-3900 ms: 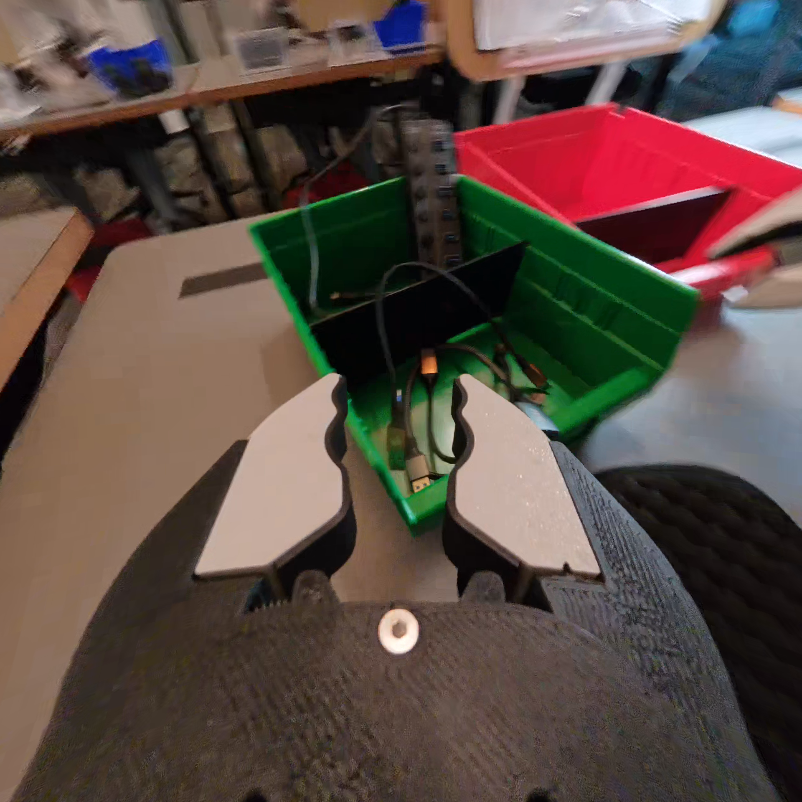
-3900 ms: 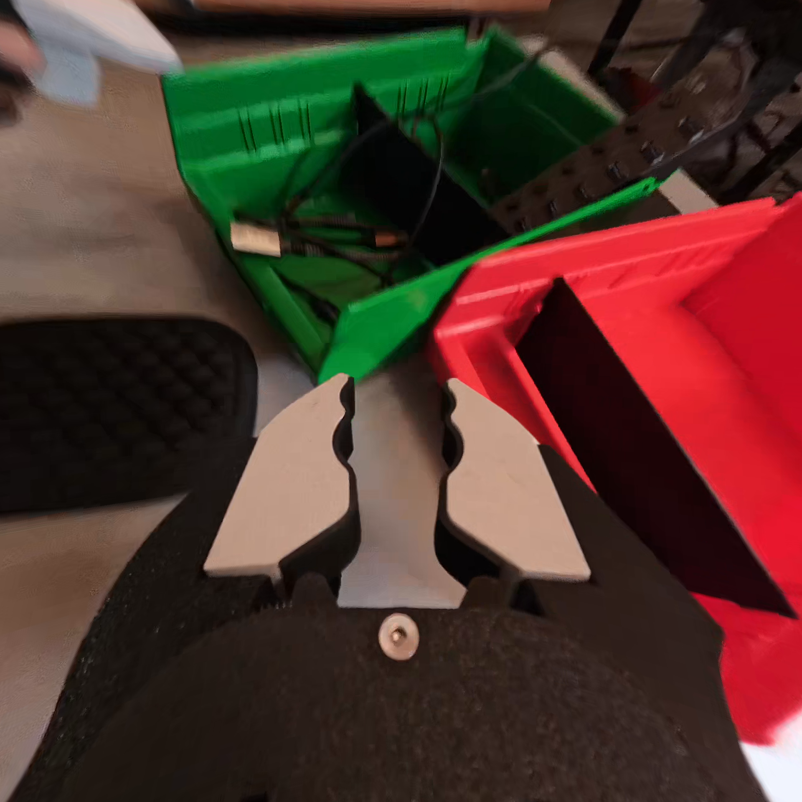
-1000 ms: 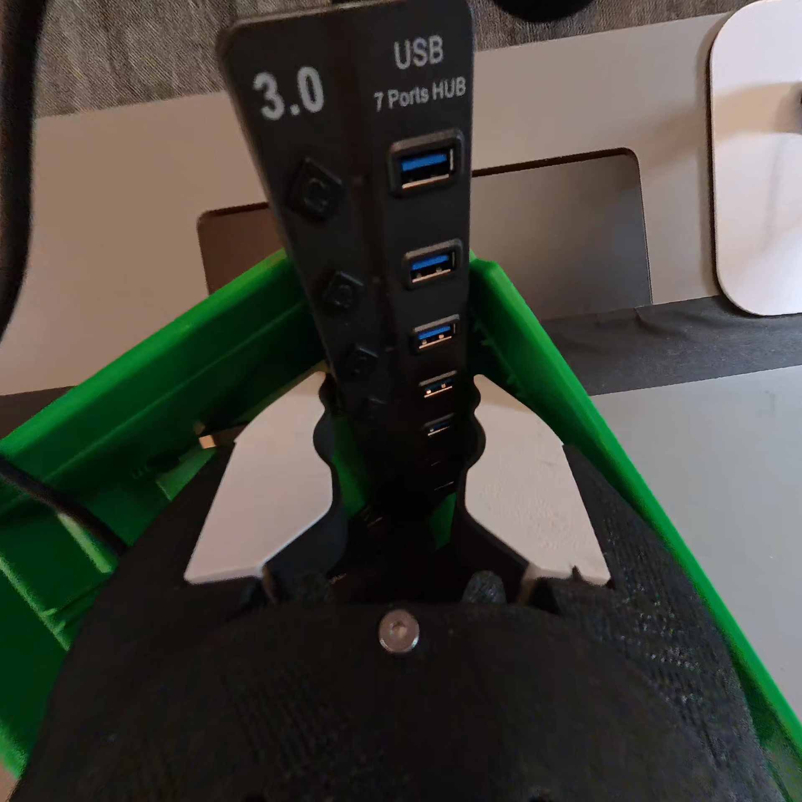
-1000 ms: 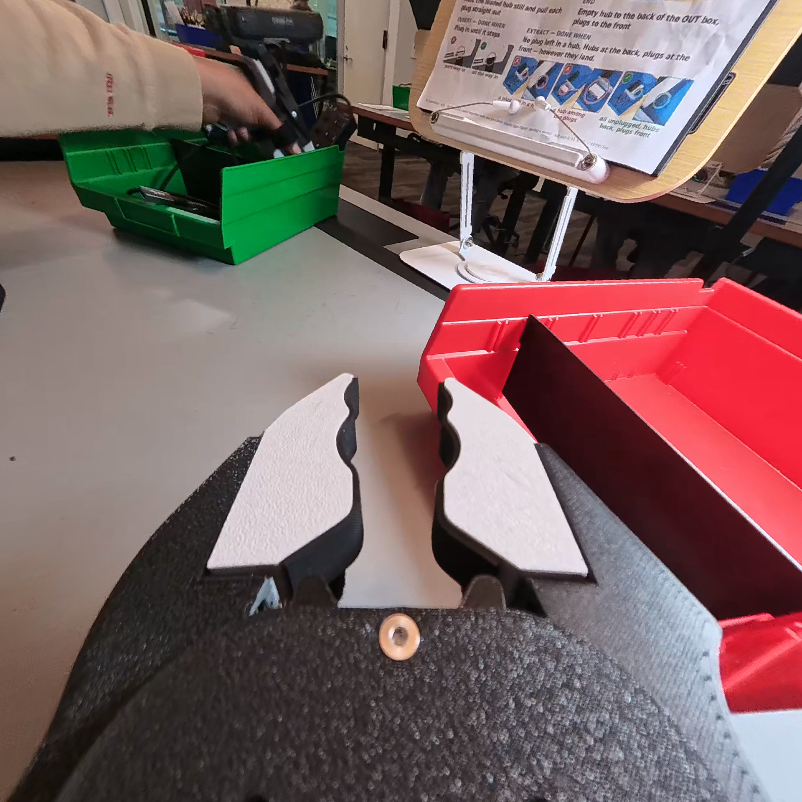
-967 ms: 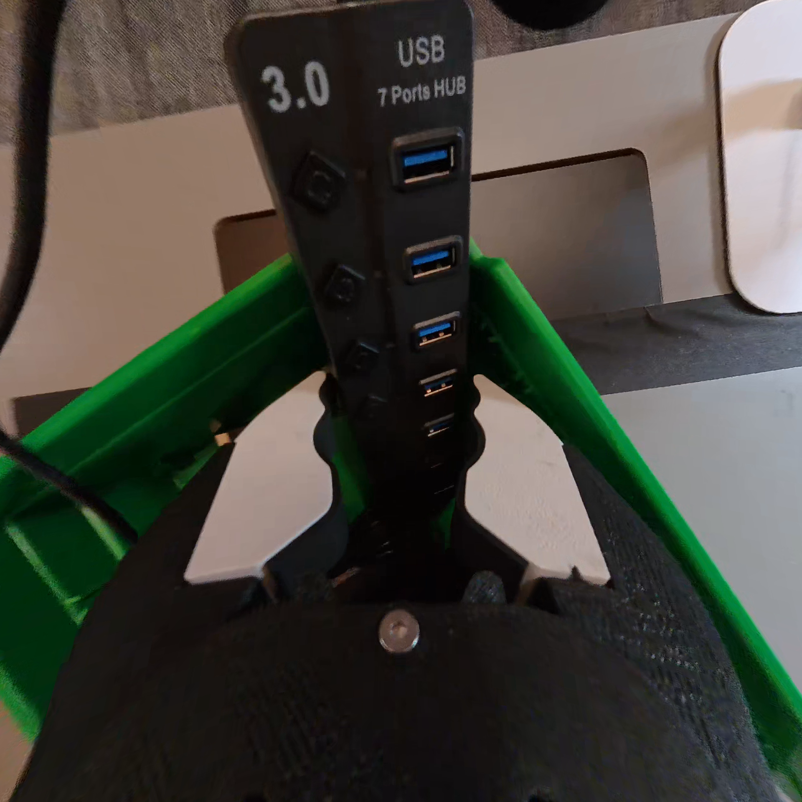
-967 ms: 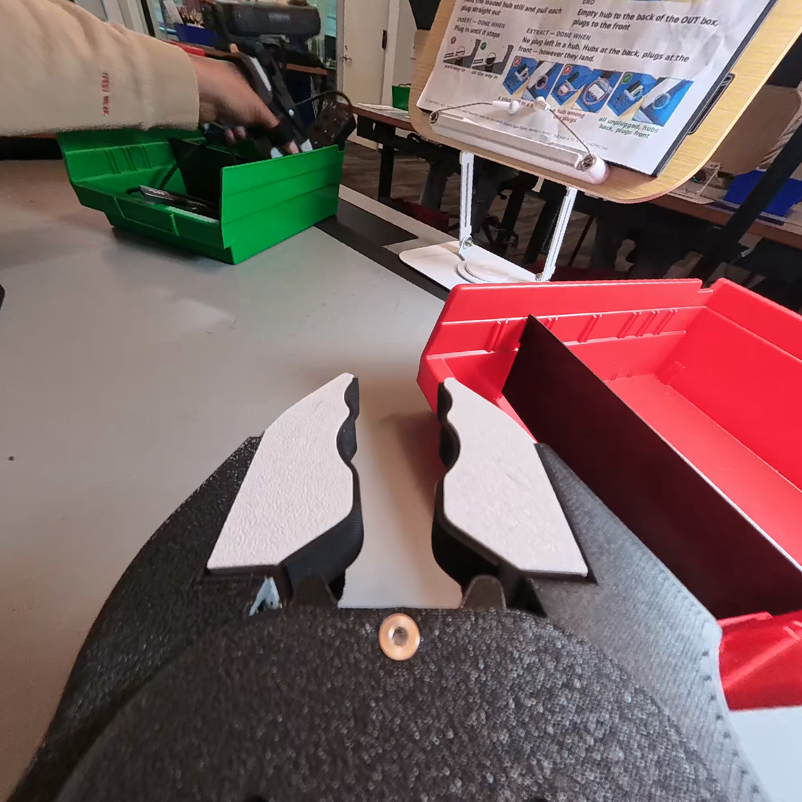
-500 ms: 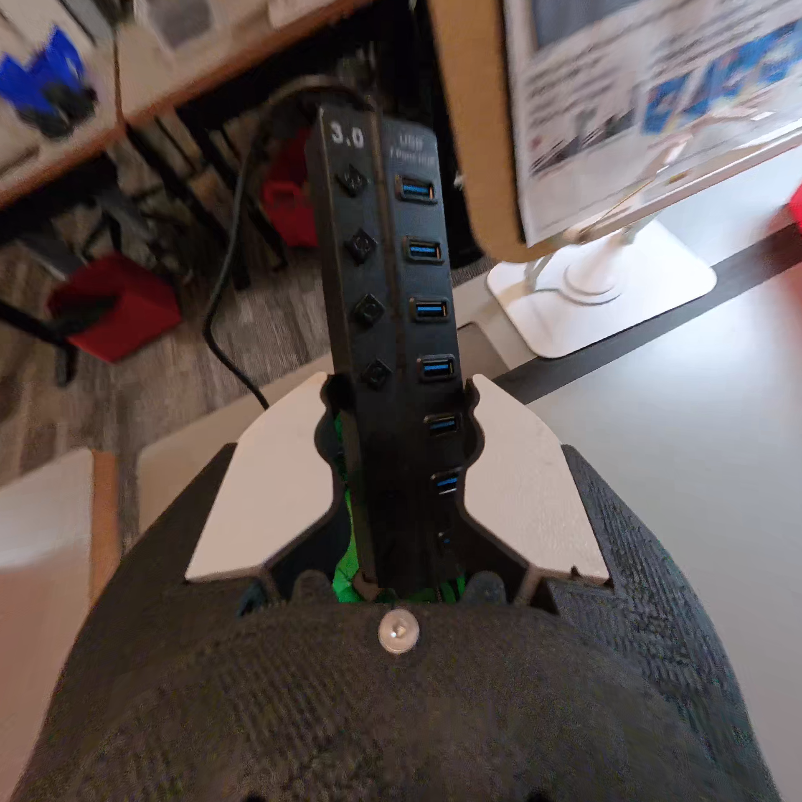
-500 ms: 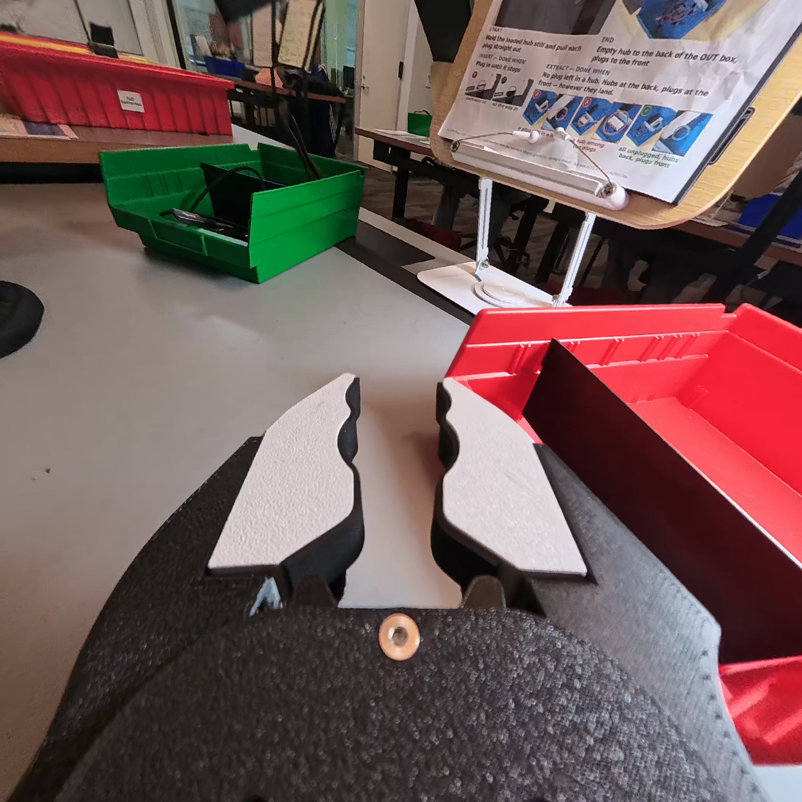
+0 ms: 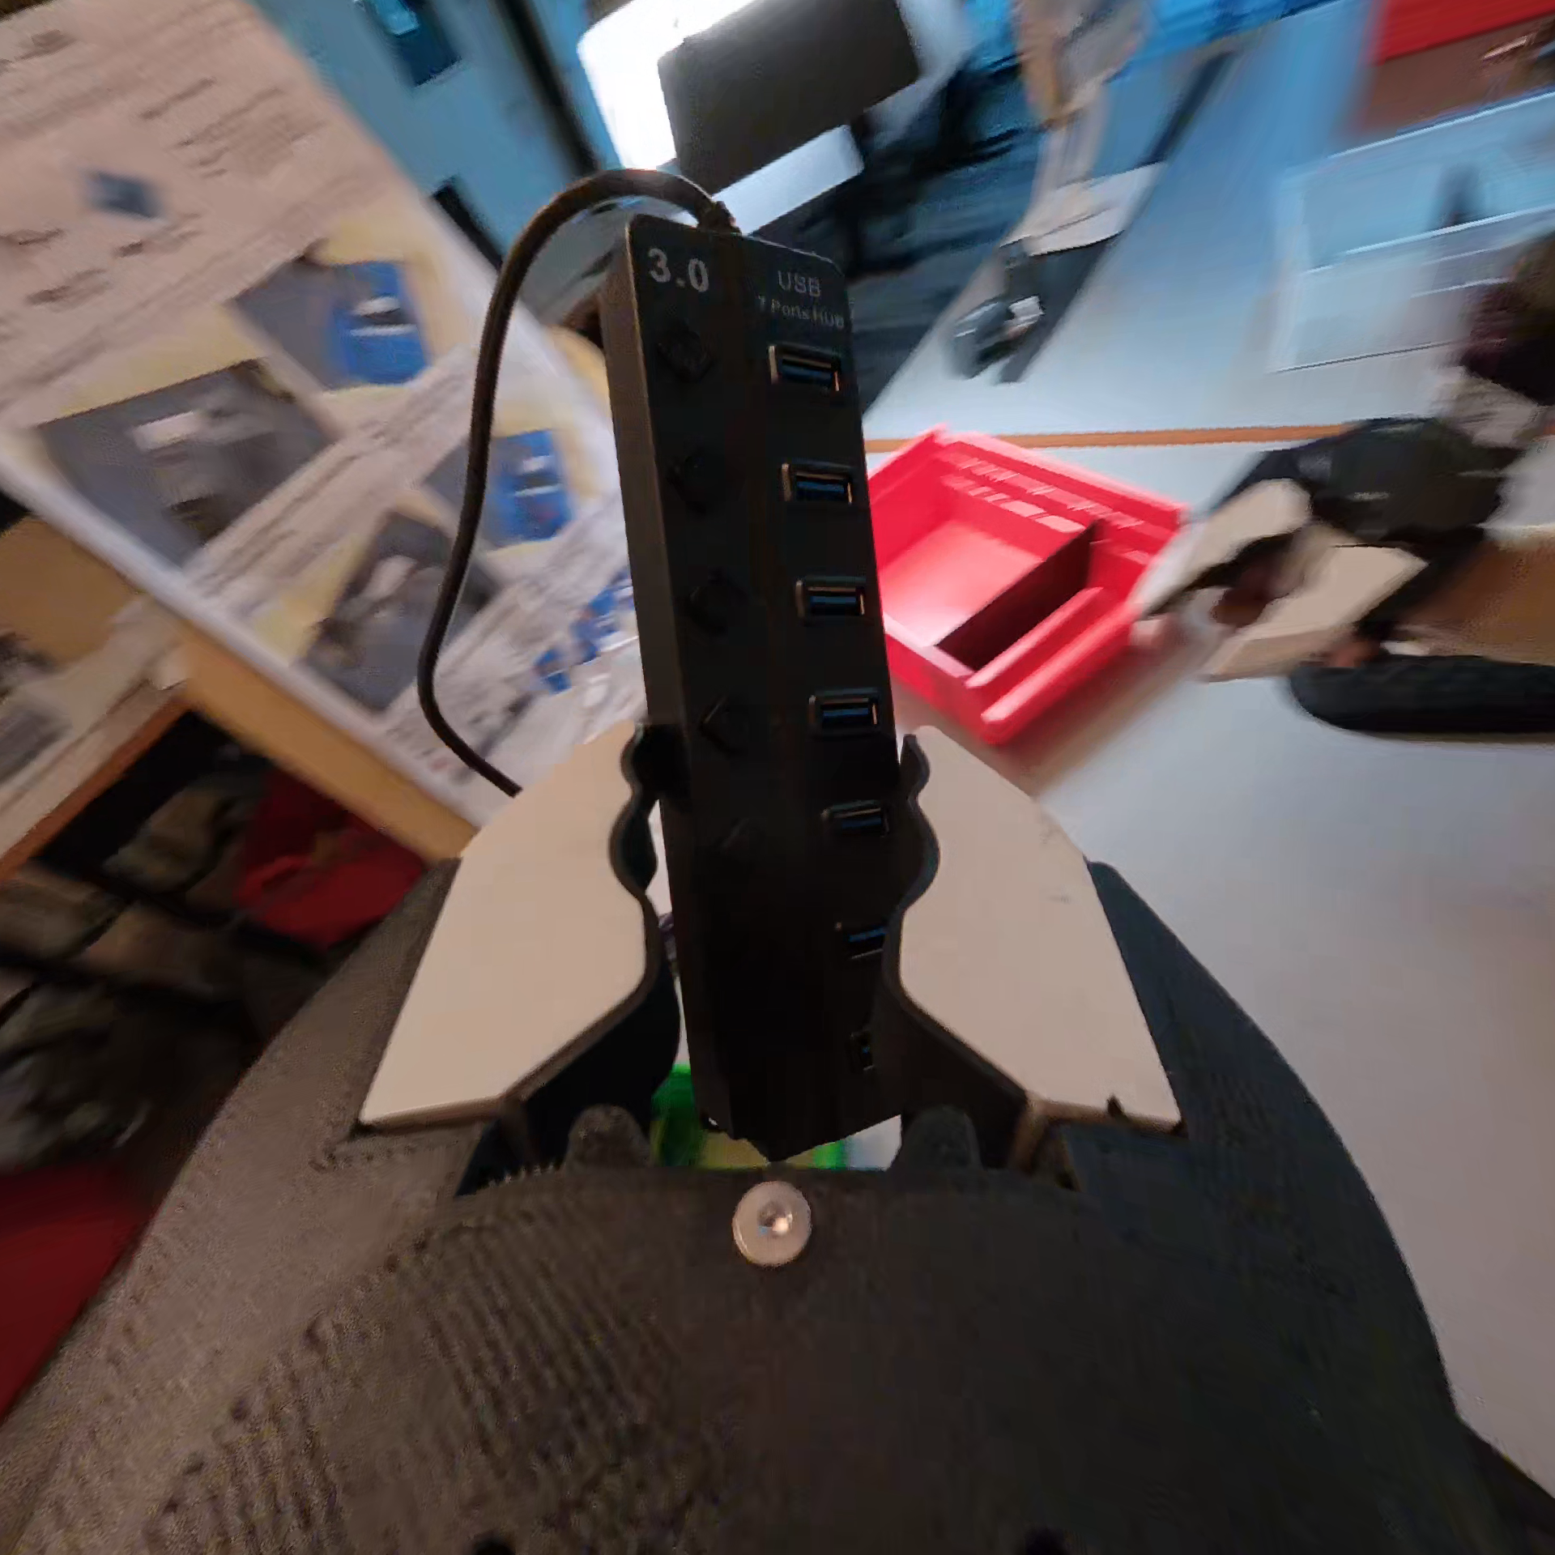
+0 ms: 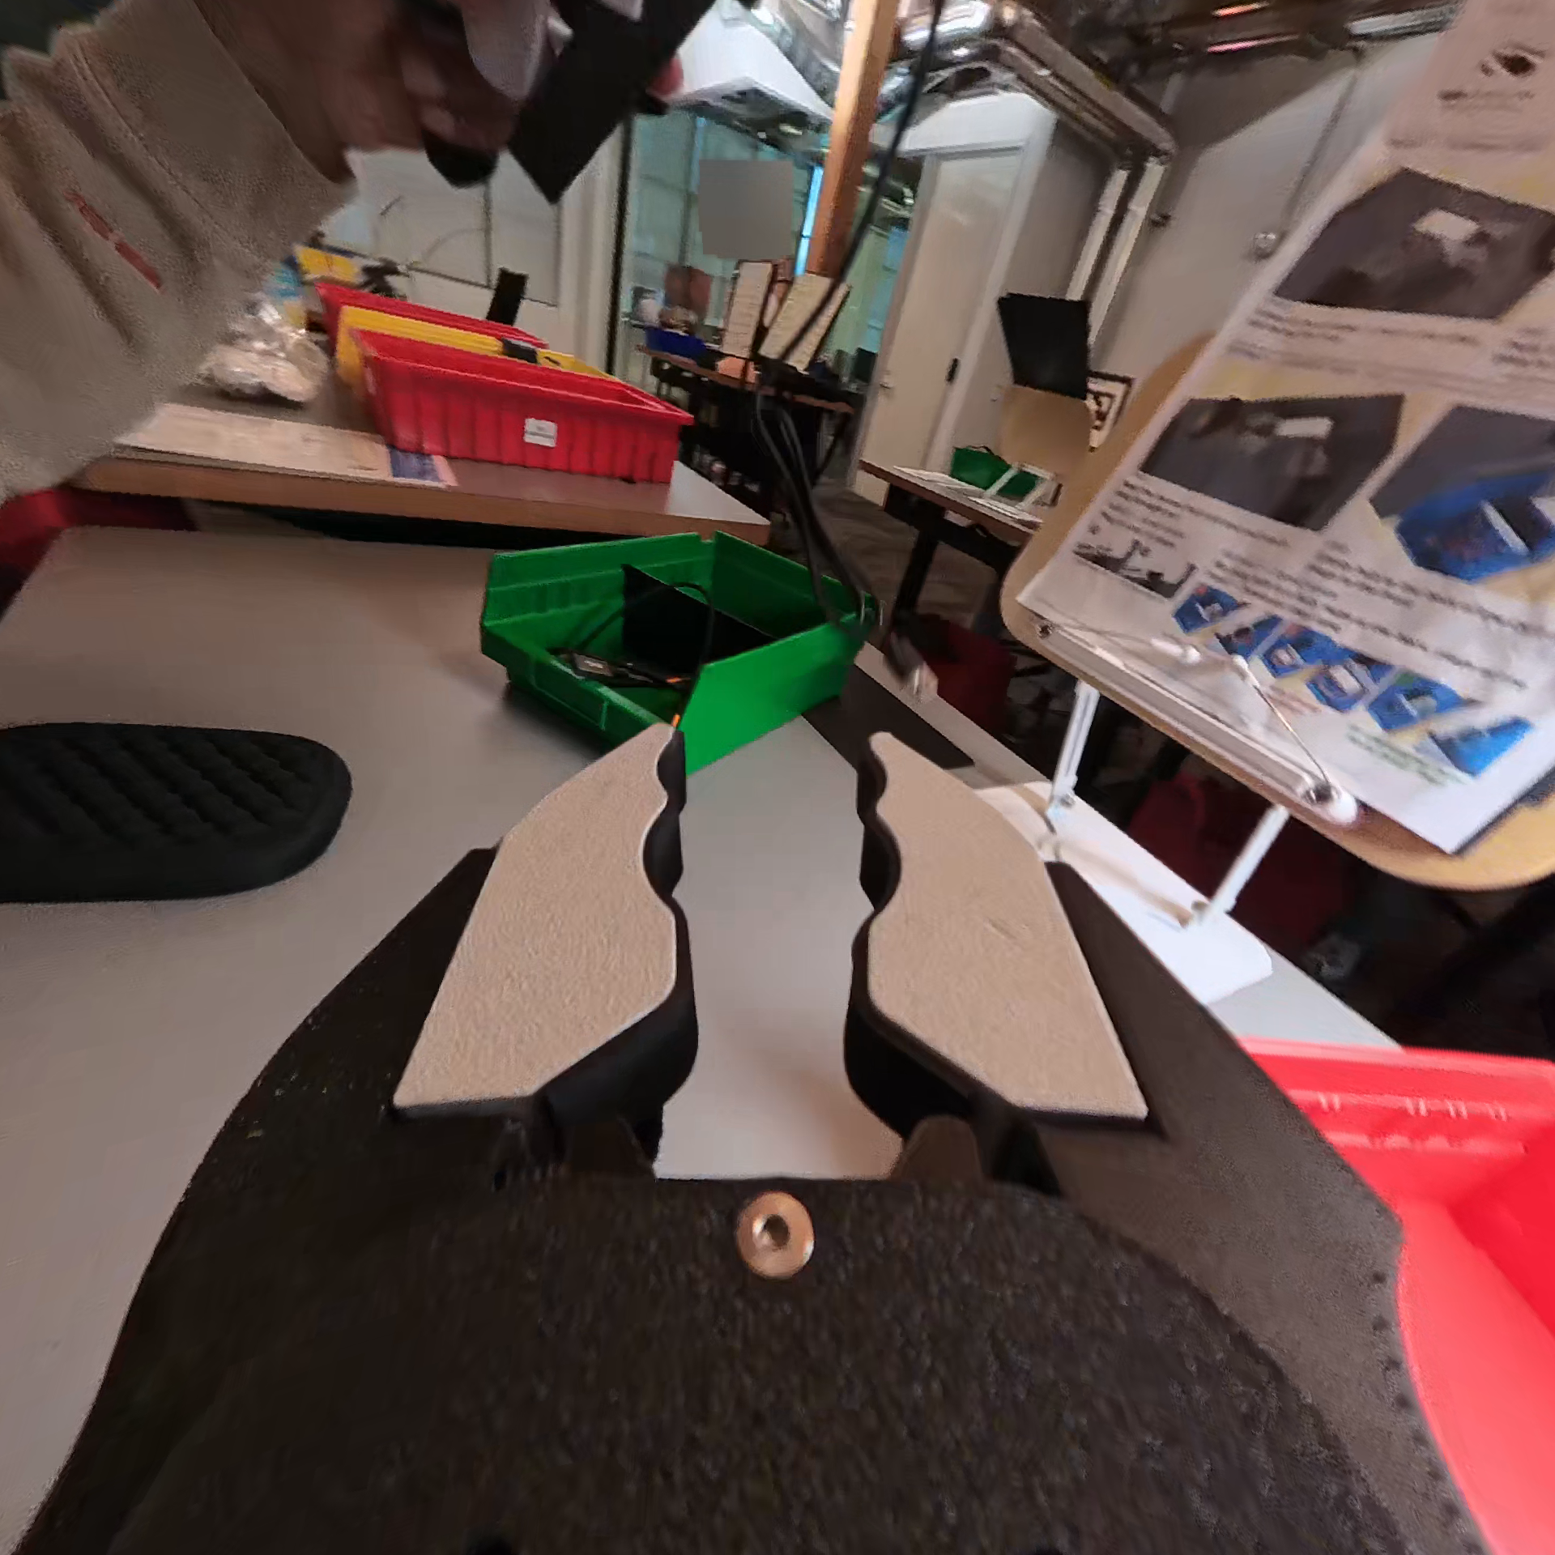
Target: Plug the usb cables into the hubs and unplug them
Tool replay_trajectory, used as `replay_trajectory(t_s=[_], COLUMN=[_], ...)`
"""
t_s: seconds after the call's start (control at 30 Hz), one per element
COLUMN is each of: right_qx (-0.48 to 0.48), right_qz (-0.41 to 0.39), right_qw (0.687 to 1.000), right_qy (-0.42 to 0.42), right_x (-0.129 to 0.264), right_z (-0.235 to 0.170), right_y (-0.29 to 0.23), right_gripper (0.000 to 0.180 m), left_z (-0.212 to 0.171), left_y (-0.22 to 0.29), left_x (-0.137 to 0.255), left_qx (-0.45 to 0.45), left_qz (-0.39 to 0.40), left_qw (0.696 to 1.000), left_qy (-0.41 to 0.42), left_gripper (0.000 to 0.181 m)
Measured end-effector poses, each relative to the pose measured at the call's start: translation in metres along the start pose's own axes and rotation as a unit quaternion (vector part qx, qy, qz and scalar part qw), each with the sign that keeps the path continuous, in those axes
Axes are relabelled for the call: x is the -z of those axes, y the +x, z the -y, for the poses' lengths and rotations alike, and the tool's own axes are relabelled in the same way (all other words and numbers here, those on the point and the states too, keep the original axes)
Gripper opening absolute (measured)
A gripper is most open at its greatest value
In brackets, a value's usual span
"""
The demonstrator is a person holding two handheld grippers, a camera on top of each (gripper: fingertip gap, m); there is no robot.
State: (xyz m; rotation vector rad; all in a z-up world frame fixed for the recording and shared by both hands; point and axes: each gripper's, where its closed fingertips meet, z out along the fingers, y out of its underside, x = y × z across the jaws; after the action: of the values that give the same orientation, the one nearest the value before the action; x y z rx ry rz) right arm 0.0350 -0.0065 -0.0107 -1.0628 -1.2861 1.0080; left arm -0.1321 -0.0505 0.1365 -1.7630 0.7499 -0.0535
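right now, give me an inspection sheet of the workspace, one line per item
surface: grey table, mostly bare.
job's things: black usb hub upright in the left gripper, ports facing the camera, nothing plugged in; green bin with a black divider; red bin, looks empty.
clutter: black textured pad on the table.
grippers: left shut on the hub; right gripper open, empty, above the table.
cables: hub's own cord hangs from its top; loose cables in the green bin.
surroundings: instruction board on a stand; more bins on a table behind.

Black hub [image 9: 749, 639], blue ports; red bin [image 9: 1010, 581]; green bin [image 10: 757, 673].
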Motion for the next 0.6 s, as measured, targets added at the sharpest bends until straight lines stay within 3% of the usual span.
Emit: replay_trajectory(t_s=[0.13, 0.27, 0.37, 0.5, 0.6], right_qx=[0.014, -0.019, -0.063, -0.085, -0.101], right_qz=[0.055, 0.146, 0.235, 0.302, 0.290], right_qw=[0.998, 0.989, 0.969, 0.948, 0.950], right_qy=[0.001, 0.029, 0.033, 0.046, 0.057], right_x=[-0.013, -0.018, -0.016, -0.014, -0.023], right_z=[0.019, 0.025, 0.018, 0.015, 0.013], right_y=[-0.013, -0.041, -0.072, -0.106, -0.110], right_gripper=[0.053, 0.077, 0.087, 0.080, 0.065], left_z=[-0.007, -0.031, -0.055, -0.085, -0.106], left_y=[0.087, 0.163, 0.197, 0.210, 0.216], left_x=[-0.013, -0.024, -0.036, -0.055, -0.063], left_qx=[0.020, 0.059, 0.100, 0.142, 0.169], left_qz=[-0.162, -0.315, -0.386, -0.413, -0.441], left_qw=[0.985, 0.944, 0.912, 0.896, 0.879], left_qy=[0.049, 0.083, 0.094, 0.084, 0.063], left_gripper=[0.056, 0.056, 0.056, 0.056, 0.056])
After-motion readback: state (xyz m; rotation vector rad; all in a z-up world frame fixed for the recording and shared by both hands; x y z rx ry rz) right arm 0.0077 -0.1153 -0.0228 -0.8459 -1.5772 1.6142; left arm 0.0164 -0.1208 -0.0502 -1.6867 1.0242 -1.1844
